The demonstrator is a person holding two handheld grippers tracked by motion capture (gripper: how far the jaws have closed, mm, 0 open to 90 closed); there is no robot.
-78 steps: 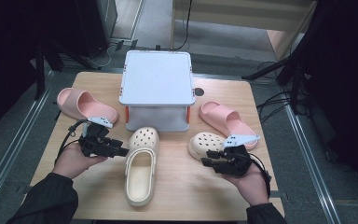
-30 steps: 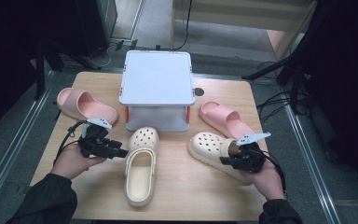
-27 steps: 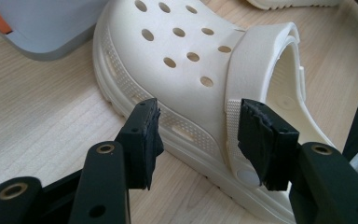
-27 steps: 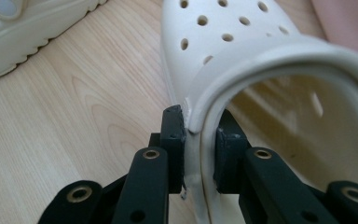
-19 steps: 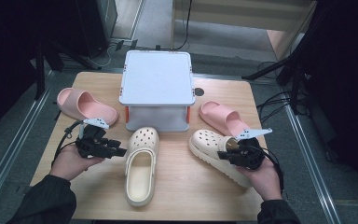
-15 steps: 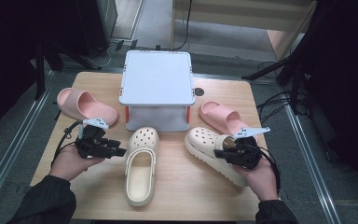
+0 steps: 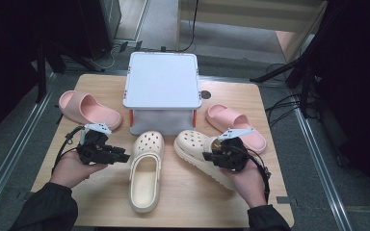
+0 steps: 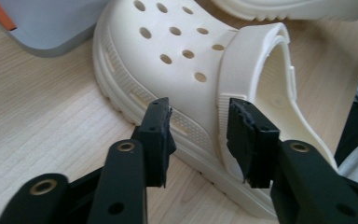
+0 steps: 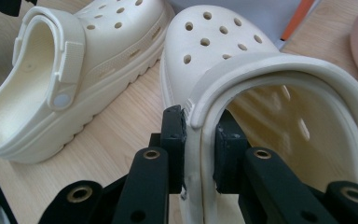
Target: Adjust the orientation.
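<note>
Cream clog (image 9: pixel 223 70), tilted beside its mate (image 7: pixel 144 168) before the grey box (image 7: pixel 161 82): the right gripper (image 9: pixel 199 140) clamped its side wall. The left gripper (image 8: pixel 198 130), jaws just narrowing, stood unclamped beside the other clog.

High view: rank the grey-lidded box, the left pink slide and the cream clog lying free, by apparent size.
1. grey-lidded box, clearly largest.
2. cream clog and left pink slide: look about alike in length, so no firm ranking.
</note>
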